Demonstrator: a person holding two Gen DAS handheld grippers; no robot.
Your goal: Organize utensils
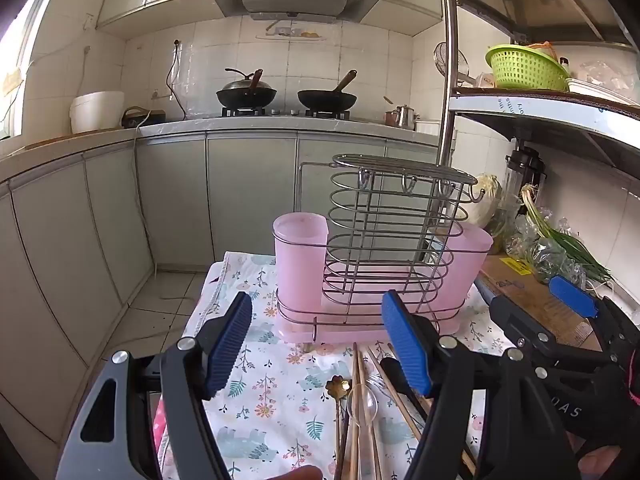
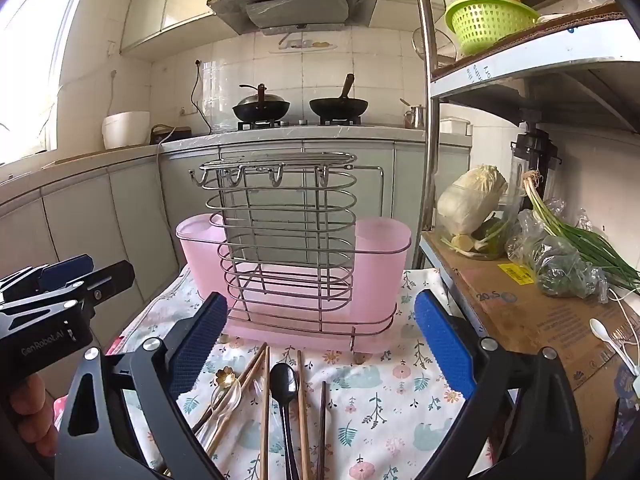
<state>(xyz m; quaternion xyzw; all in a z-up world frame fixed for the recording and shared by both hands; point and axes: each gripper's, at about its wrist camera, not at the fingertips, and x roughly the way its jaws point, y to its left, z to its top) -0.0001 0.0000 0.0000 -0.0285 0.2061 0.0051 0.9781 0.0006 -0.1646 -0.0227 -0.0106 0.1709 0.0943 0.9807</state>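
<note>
Left claw (image 1: 316, 344) wide and empty, right claw (image 2: 320, 344) wide and empty above wooden chopsticks (image 2: 265, 400), black spoon (image 2: 285, 380), gold flower spoon (image 2: 225, 377), all on floral cloth (image 2: 380, 412) just before pink wire utensil rack (image 2: 292, 256), bench under cloth.

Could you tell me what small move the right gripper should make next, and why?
Probably lower the right gripper onto the black spoon and close on it. Both grippers are open and hold nothing, the utensils lie loose on the floral cloth, and the spoon sits between the right fingers, just before the pink holder.
</note>
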